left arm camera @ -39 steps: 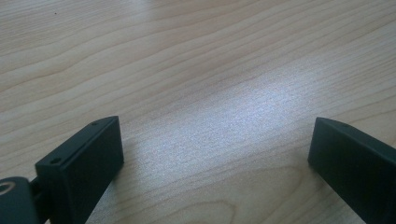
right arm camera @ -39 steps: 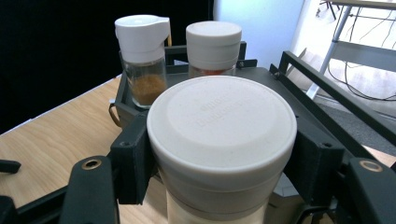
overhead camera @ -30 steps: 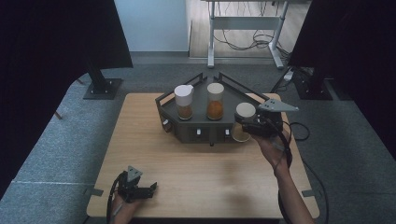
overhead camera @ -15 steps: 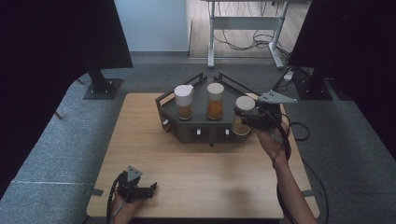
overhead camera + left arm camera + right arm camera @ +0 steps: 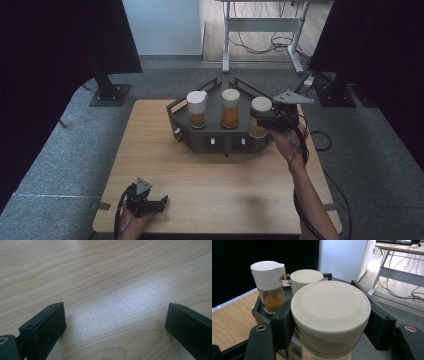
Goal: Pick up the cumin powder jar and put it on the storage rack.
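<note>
A dark angular rack [image 5: 200, 138] stands at the table's far middle. It holds a white-capped glass shaker of brown spice [image 5: 197, 108] [image 5: 268, 285] and a beige-lidded jar of orange spice [image 5: 230, 107] [image 5: 305, 277]. A third beige-lidded jar [image 5: 260, 114] [image 5: 331, 315] stands at the rack's right end, and my right gripper [image 5: 262, 120] [image 5: 329, 322] is shut on it just below the lid. My left gripper [image 5: 159, 202] [image 5: 113, 327] rests open on the bare wood near the front left edge, with nothing between its jaws.
The wooden table [image 5: 220, 195] sits on grey carpet. Black stand bases [image 5: 110, 92] lie behind it at left and right. A cable [image 5: 305, 145] trails from the right gripper over the table's right edge. A white desk frame [image 5: 260, 35] stands far back.
The right gripper has carried the jar a little left and down, to the rack's right end. The left gripper has stayed put.
</note>
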Demonstrator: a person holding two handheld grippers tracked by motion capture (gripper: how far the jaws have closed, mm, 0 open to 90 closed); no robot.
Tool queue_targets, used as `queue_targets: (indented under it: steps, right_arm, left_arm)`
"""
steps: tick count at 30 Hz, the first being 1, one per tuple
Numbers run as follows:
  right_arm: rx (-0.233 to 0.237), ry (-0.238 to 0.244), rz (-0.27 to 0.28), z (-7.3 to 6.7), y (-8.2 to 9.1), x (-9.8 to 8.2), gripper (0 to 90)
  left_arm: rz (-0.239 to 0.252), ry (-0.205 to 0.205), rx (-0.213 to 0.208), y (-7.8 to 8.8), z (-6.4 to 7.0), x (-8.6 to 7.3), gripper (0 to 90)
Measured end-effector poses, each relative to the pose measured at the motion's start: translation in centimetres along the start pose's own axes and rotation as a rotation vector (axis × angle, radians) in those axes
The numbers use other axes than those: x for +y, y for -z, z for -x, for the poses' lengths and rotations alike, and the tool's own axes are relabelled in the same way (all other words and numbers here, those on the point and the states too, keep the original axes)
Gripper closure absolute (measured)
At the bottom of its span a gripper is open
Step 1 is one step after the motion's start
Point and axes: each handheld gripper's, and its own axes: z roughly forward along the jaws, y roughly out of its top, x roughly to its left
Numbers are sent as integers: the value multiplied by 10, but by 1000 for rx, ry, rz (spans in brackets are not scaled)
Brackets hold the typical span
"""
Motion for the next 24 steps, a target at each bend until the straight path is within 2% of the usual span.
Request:
queue_targets:
  steps: [24]
  right_arm:
    - [-46,-1,-5,14,-28,9,329]
  left_arm:
    - [2,0,-1,0,0,0,29]
